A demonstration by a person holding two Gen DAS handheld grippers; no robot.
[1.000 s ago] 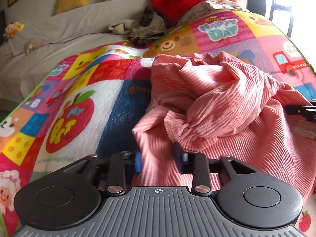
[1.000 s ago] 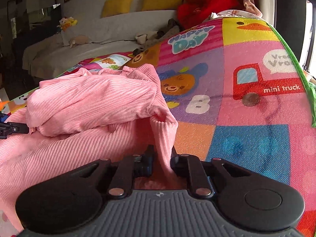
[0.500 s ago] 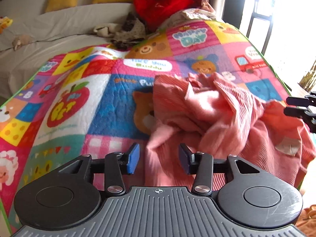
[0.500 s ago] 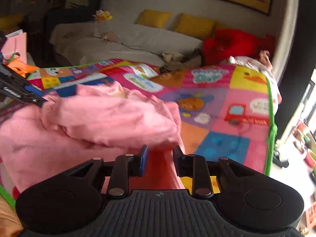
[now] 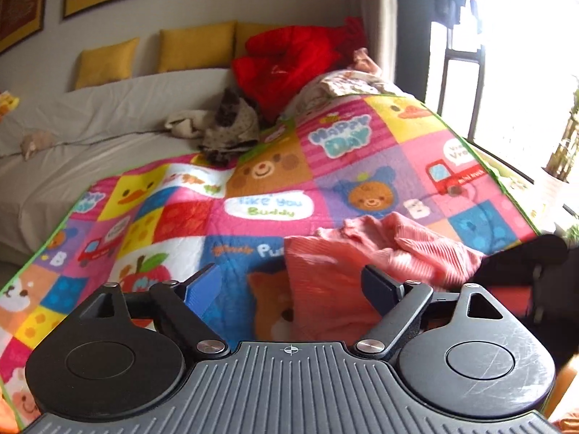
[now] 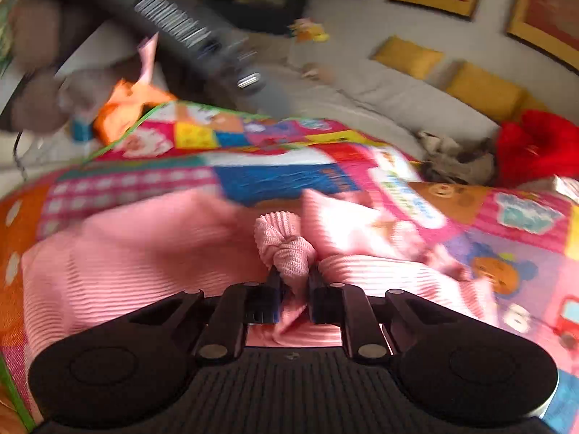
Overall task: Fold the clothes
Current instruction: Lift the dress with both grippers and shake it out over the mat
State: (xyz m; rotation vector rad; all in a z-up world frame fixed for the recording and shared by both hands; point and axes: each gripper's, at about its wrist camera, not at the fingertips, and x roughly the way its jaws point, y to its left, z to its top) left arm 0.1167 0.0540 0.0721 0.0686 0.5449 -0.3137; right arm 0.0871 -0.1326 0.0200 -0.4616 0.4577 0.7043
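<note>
A pink ribbed garment (image 5: 365, 264) lies crumpled on the colourful patchwork quilt (image 5: 253, 195). My left gripper (image 5: 289, 289) is wide open and empty, raised above the quilt with the garment below and to its right. My right gripper (image 6: 293, 289) is shut on a bunched fold of the pink garment (image 6: 286, 249), with the rest of the cloth (image 6: 126, 253) spread to its left. The right gripper's black body (image 5: 524, 264) shows at the right edge of the left wrist view. The left gripper's body (image 6: 173, 25) appears blurred at the upper left of the right wrist view.
A grey sofa (image 5: 119, 108) with yellow cushions (image 5: 195, 50) stands behind the quilt. A red jacket (image 5: 289, 61) and a brown-grey clothes pile (image 5: 228, 126) lie at the quilt's far end. A bright window (image 5: 524, 54) is at the right. Orange items (image 6: 123, 108) sit beyond the quilt's near-left edge.
My left gripper let go of the garment, opened wide and lifted back. My right gripper kept its hold and swung left, dragging the cloth; its view is motion-blurred.
</note>
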